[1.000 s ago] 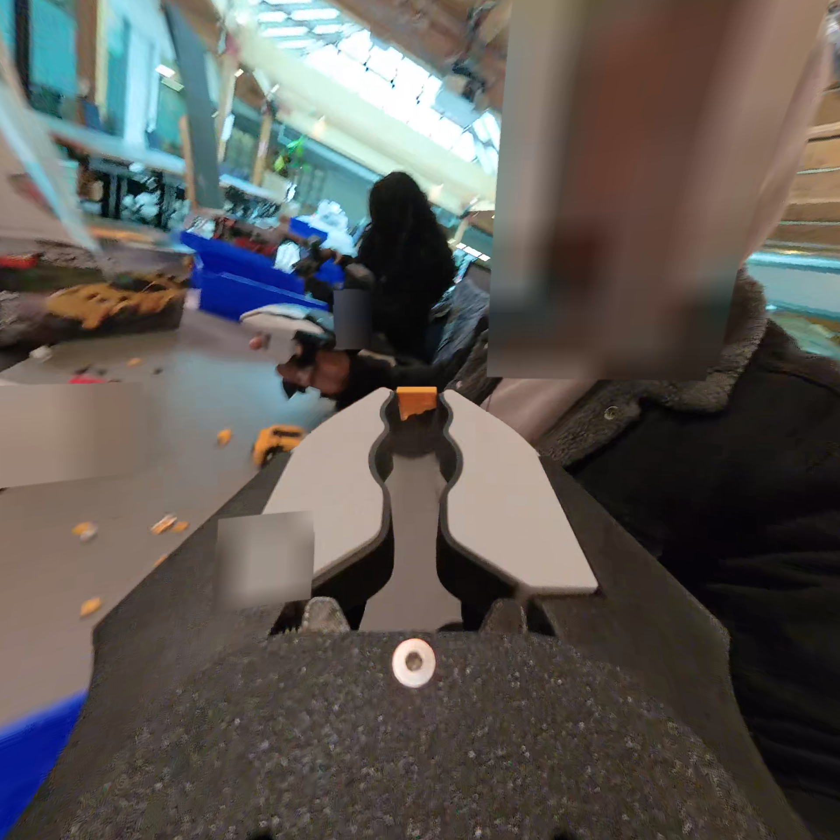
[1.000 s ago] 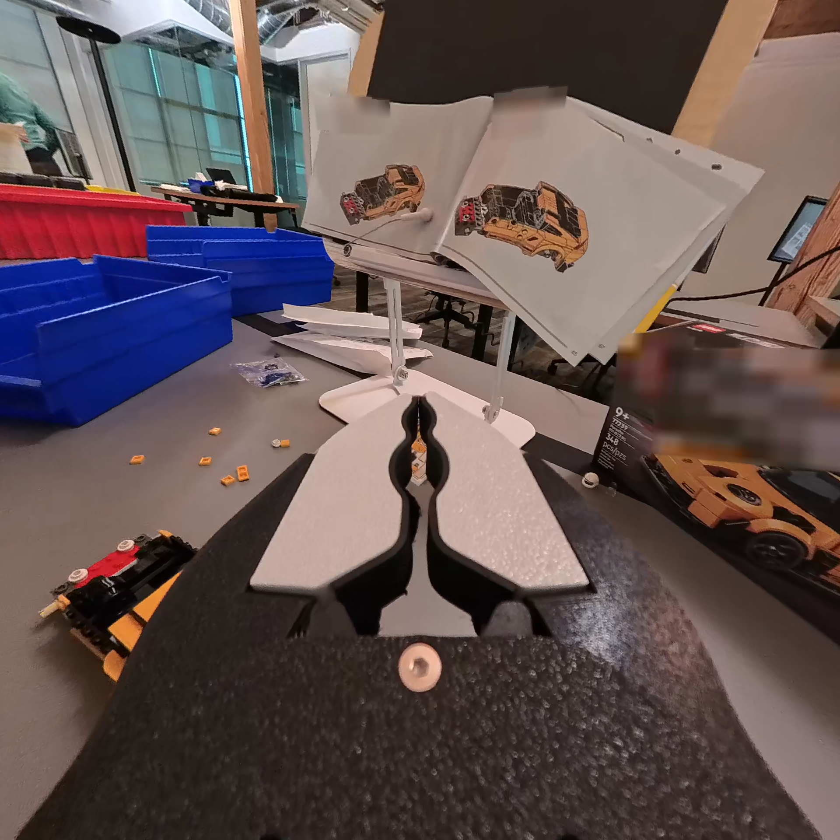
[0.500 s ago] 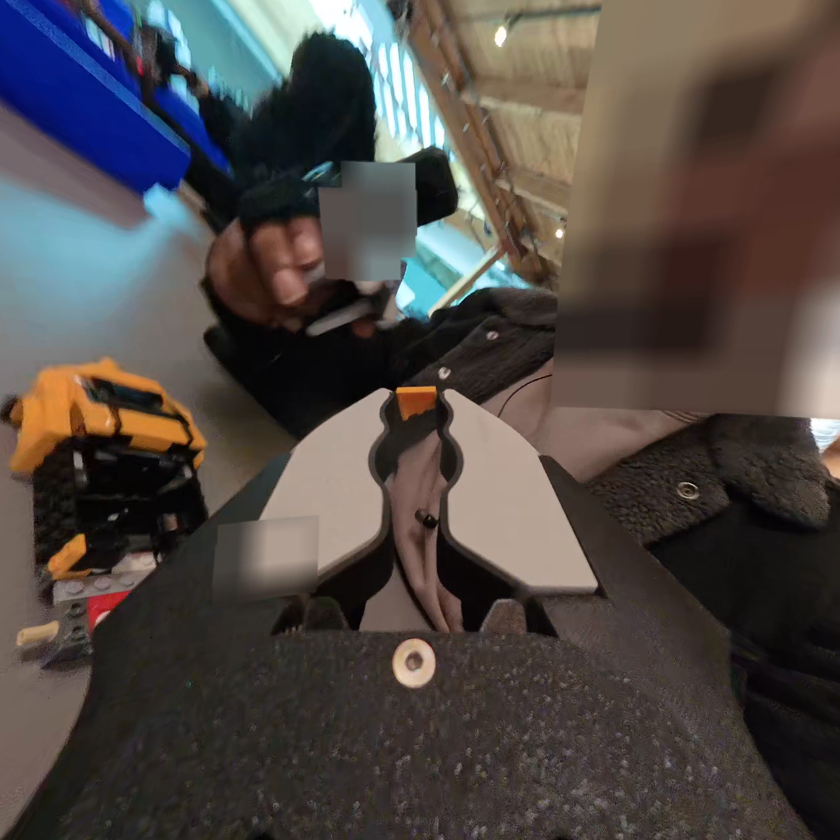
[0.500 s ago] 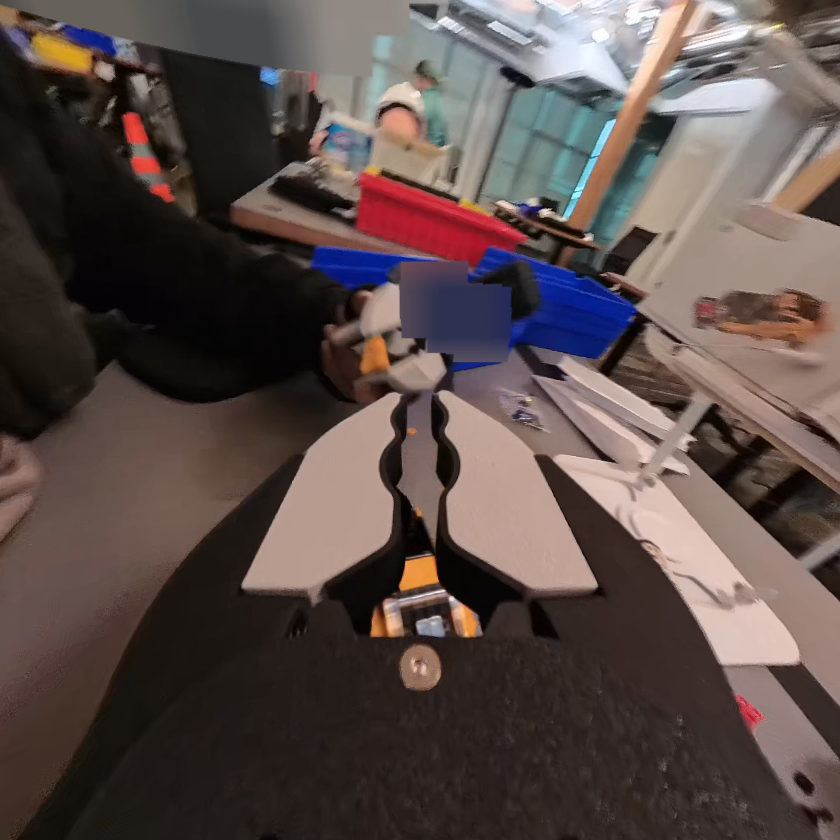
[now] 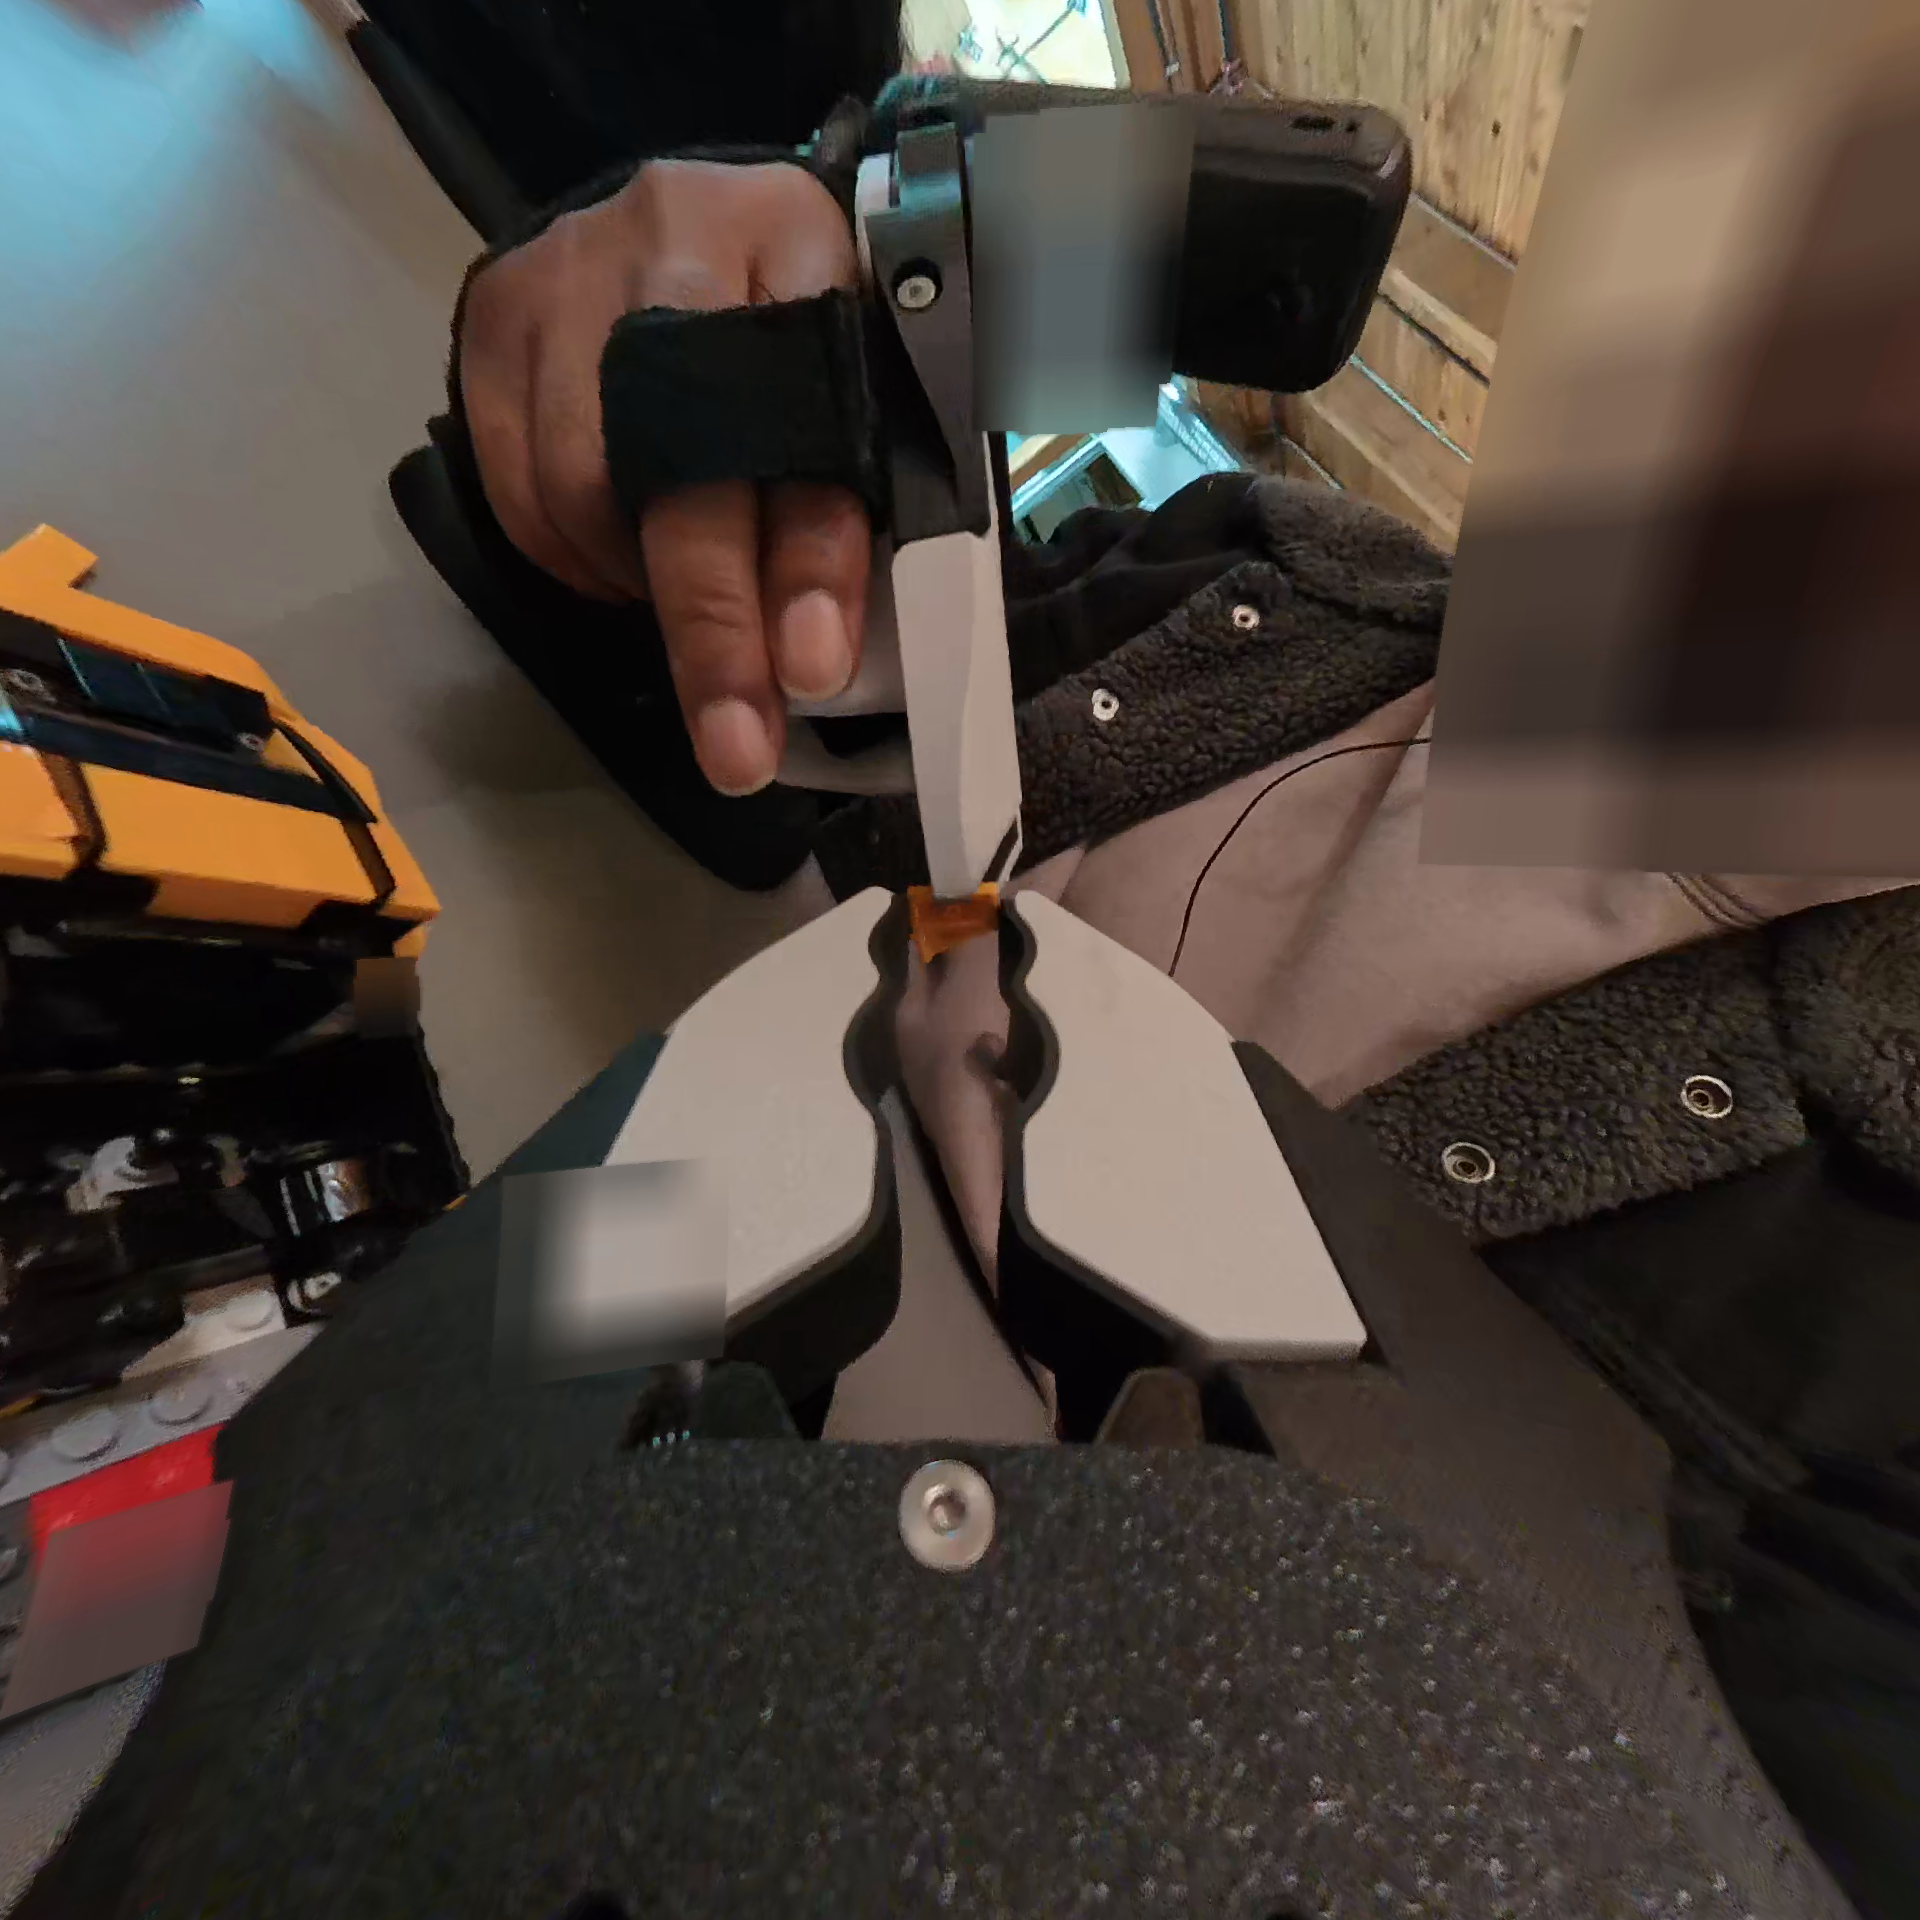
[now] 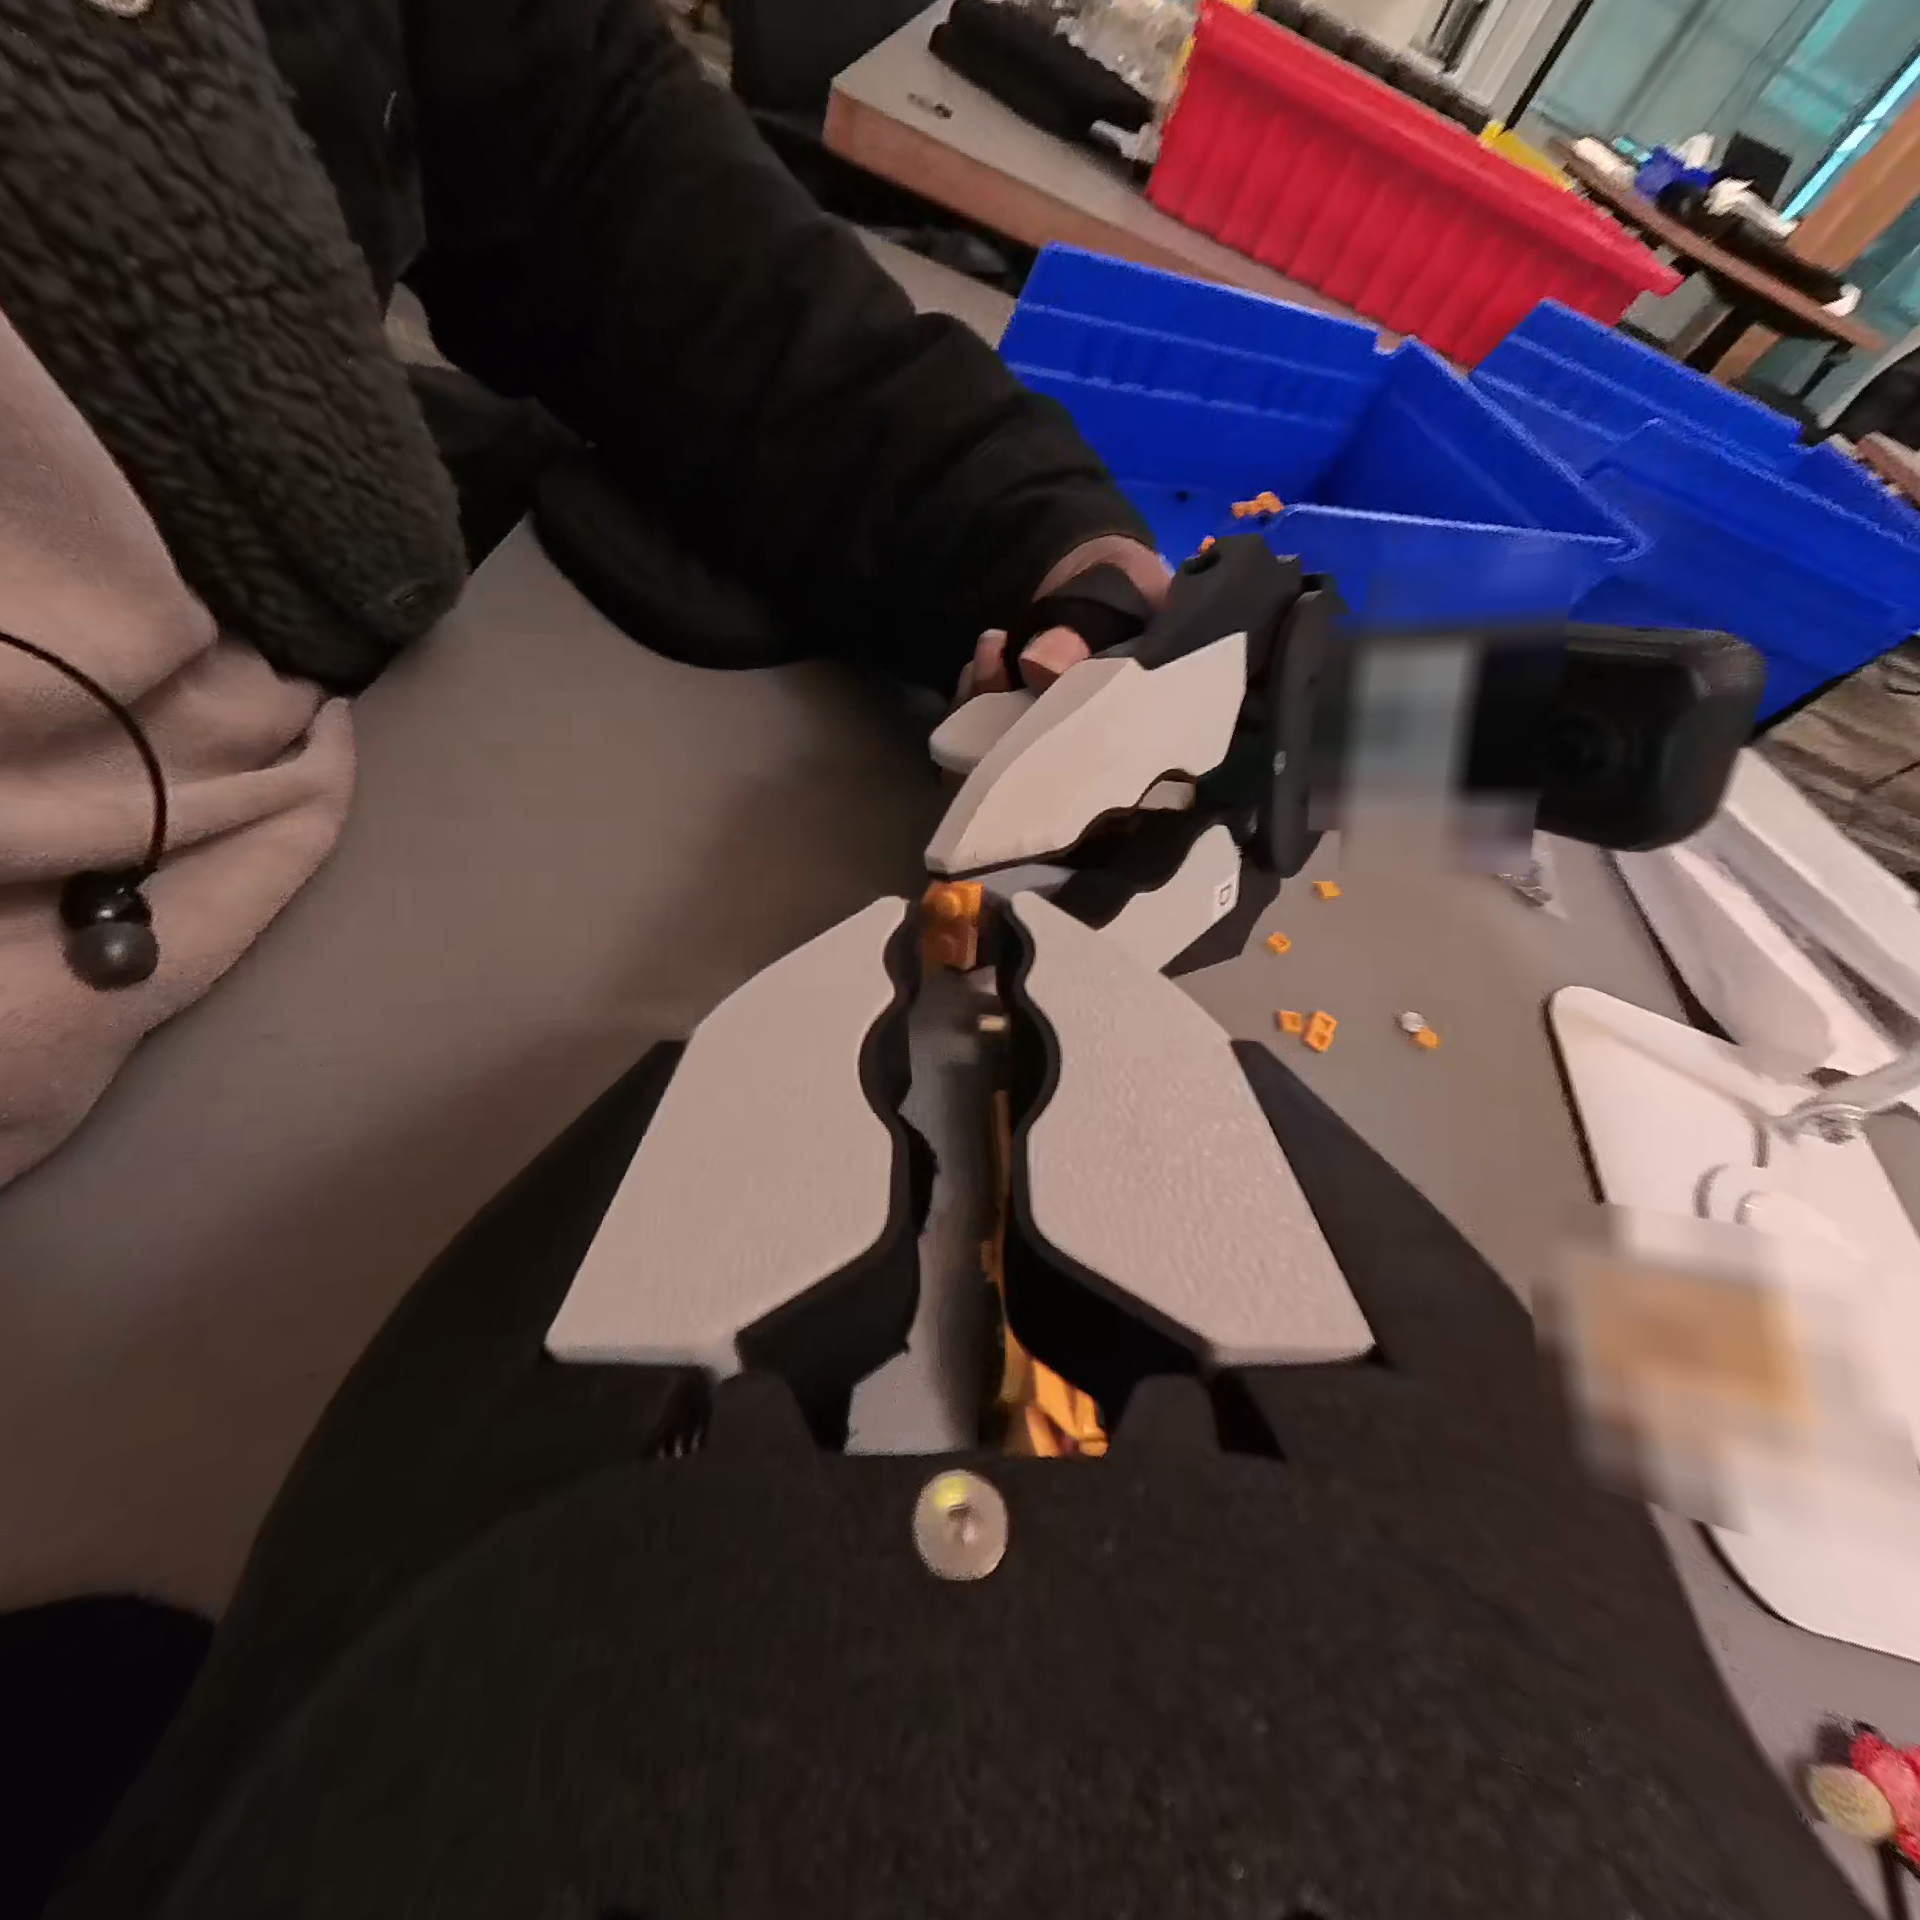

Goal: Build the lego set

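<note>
Grey table [image 6: 582, 935]: left gripper [image 5: 954, 920] clamps orange brick [image 5: 951, 925]; right gripper [image 6: 961, 920], fingertips tip-to-tip, slightly parted around brick.

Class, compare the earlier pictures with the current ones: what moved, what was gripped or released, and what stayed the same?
The right gripper swung from the instruction stand toward the left gripper; their tips now meet at the small orange brick. The right one's fingers have parted around that brick. The left one stayed clamped on it throughout.
</note>
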